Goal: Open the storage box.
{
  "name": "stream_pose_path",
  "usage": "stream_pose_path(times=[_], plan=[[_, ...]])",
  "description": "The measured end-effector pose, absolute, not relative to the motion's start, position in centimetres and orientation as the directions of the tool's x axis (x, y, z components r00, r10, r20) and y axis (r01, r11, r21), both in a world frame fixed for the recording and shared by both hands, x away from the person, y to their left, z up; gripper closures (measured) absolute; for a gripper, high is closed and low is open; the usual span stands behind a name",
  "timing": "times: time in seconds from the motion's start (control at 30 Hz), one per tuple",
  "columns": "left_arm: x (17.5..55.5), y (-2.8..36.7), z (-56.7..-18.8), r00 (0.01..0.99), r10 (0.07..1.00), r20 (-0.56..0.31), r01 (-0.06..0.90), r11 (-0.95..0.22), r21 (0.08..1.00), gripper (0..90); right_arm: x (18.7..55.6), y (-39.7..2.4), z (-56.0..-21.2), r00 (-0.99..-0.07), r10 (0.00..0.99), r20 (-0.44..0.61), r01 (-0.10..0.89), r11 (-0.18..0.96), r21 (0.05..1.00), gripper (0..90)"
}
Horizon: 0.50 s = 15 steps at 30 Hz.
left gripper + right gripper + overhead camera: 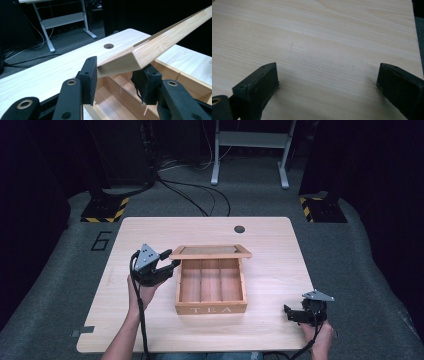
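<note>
A wooden tea box [211,309] marked TEA stands mid-table with its hinged lid [210,251] raised and three bare compartments showing. My left gripper [171,261] reaches in from the left to the lid's left front corner. In the left gripper view the lid [162,42] slants up to the right, its corner sits between the two pads, and both pads touch it; my left gripper [115,71] is shut on it above the box's inside [112,100]. My right gripper [292,313] rests at the table's front right. Its jaws [328,77] stand wide open over bare wood.
The light wooden table [270,250] has a round cable hole [239,229] near its far edge, also seen in the left gripper view [108,46]. A grey desk frame [250,150] and cables [200,195] stand on the floor beyond.
</note>
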<state>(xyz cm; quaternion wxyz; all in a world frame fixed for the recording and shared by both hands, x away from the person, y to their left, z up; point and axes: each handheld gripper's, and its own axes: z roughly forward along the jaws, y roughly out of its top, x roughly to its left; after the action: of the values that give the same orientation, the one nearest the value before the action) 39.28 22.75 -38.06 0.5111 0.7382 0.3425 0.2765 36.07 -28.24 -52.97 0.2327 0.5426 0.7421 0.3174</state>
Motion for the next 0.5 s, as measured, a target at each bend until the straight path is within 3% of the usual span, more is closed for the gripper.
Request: stream_pose_path(times=[0.5], plan=[[37.6,22.9,-41.0,0.63,0.777,0.014,0.242,-0.213,0.946,50.4,36.1,-28.2,-53.0,-0.304,0.953,-0.001,0.657,0.21,0.724,3.5]])
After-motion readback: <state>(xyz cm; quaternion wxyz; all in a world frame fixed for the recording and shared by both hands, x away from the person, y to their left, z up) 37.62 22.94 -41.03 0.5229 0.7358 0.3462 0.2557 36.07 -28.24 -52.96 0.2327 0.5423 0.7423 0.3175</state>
